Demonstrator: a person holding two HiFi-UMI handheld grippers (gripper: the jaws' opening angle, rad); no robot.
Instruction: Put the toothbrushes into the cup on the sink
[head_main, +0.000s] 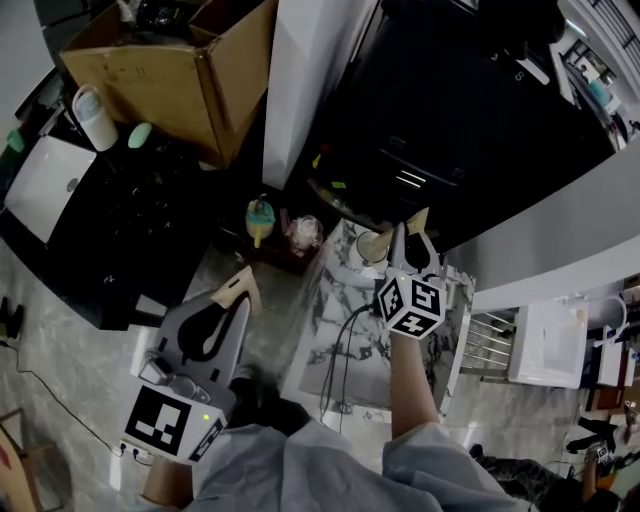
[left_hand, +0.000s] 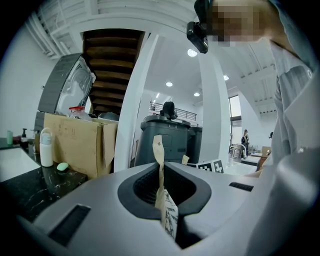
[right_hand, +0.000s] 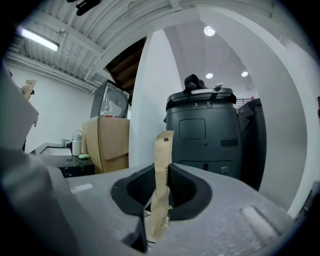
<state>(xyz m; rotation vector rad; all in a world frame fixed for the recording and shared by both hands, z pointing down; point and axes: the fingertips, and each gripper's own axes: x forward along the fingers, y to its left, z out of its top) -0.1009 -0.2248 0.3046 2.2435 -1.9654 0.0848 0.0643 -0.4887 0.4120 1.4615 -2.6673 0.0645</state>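
My left gripper (left_hand: 159, 150) is shut tight. Its two tan pads press flat on each other and I see nothing between them. My right gripper (right_hand: 164, 145) looks the same: its tan pads stand together like one strip, and I cannot see anything caught in them. Its marker cube (head_main: 412, 305) sits on top, just behind the jaws.

From the head view, the right gripper hangs over the far end of a marble top (head_main: 335, 345). A round tan thing (head_main: 374, 245) sits just beside its tip. I cannot tell whether that is the cup. The left gripper is lower and to the left, off the marble top and over the floor.

Past the near corner of the marble top is a small brown stand (head_main: 285, 255). On it are a yellow and blue-green thing (head_main: 260, 215) and a clear pinkish thing (head_main: 305, 232), close together. They are too small for me to tell whether they are the toothbrushes.

Farther out stand a white post (head_main: 310, 80) and a big dark bin (right_hand: 207, 130). To the left is a cardboard box (head_main: 170, 70) on a black counter (head_main: 130, 210), with a white bottle (head_main: 95, 118) and a green lump (head_main: 140, 135) near it. A white sink (head_main: 45, 178) is at the counter's left end.
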